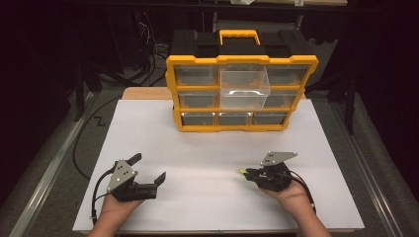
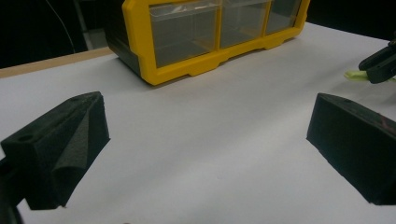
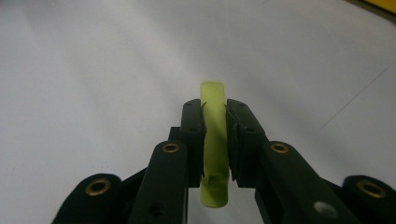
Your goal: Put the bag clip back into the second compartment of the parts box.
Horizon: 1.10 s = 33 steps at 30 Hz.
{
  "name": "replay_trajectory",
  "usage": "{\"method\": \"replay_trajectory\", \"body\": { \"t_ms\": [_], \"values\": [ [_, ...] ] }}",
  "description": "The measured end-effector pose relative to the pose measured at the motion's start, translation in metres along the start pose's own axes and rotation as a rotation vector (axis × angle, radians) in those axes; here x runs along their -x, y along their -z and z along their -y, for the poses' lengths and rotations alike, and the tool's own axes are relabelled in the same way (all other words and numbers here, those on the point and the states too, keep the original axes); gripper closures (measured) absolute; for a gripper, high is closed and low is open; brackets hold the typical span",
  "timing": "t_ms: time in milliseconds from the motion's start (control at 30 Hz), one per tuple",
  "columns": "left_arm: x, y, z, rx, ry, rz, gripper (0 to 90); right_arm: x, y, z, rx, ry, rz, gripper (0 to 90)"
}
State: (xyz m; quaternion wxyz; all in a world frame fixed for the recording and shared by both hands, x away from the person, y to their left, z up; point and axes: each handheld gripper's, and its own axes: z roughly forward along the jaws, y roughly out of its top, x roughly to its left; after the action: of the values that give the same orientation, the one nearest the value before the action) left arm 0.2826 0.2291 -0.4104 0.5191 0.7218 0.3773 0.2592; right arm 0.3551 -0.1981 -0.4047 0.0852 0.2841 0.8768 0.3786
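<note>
Green strip [image 3: 215, 140] mostly hidden between claw [image 3: 215, 108] pads

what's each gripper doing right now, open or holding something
left gripper: open, nothing between its jaws.
right gripper: closed on a thin yellow-green piece.

Open table ahead of us
We've bare white table [image 1: 207, 148] between both hands; the yellow drawer cabinet [image 1: 241, 94] blocks the far edge, one clear drawer [image 1: 244, 89] jutting out.
</note>
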Motion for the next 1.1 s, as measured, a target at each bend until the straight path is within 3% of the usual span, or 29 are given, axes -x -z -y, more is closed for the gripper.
{"method": "replay_trajectory", "body": {
  "t_ms": [100, 200, 567, 833, 1100],
  "values": [
    [0.001, 0.000, 0.000, 0.005, -0.002, 0.006, 0.3, 0.002, 0.001, -0.001, -0.046, 0.005, 0.008, 79.1],
    [0.000, 0.000, 0.000, 0.007, 0.002, 0.008, 0.3, 0.005, 0.005, -0.007, -0.057, -0.001, 0.004, 79.0],
    [0.003, 0.001, -0.001, 0.012, -0.001, 0.006, 0.3, 0.000, 0.013, -0.023, -0.138, 0.065, -0.010, 79.0],
    [0.003, 0.001, -0.001, 0.014, -0.003, 0.008, 0.3, 0.002, 0.011, -0.027, -0.191, 0.062, -0.034, 79.1],
    [0.004, 0.001, -0.001, 0.013, -0.008, 0.017, 0.3, 0.005, 0.019, -0.034, -0.259, 0.048, -0.058, 79.0]
  ]
}}
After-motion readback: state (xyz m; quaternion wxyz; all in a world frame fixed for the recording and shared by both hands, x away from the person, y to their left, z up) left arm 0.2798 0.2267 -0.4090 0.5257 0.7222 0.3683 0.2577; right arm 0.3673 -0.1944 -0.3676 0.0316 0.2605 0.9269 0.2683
